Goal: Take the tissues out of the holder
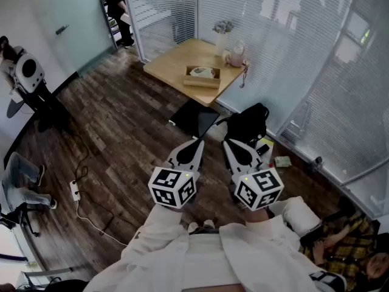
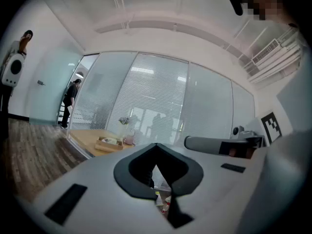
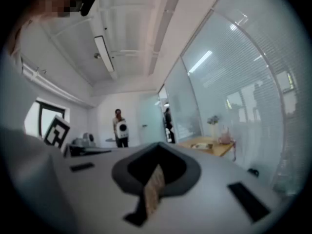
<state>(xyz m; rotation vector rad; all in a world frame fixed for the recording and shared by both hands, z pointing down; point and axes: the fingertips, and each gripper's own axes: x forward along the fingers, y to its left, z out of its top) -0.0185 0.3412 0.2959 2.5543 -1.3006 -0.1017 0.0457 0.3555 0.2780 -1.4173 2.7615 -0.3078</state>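
Observation:
A wooden tissue holder (image 1: 202, 78) with white tissues (image 1: 202, 72) in it sits on a light wooden table (image 1: 176, 59) across the room. Both grippers hang near my waist, well short of the table. In the head view my left gripper (image 1: 197, 143) and right gripper (image 1: 231, 145) each taper to a closed point with nothing held. The left gripper view shows its jaws (image 2: 156, 148) met, with the holder (image 2: 109, 143) small and far at the left. In the right gripper view the jaws (image 3: 159, 146) are also met, and the table (image 3: 207, 145) lies far off at the right.
A vase of flowers (image 1: 222, 36) and a pink pot (image 1: 236, 55) share the table. A dark flat panel (image 1: 194, 118) and a black bag (image 1: 248, 124) lie on the floor between me and the table. Glass walls with blinds stand behind. A power strip (image 1: 75, 191) lies left.

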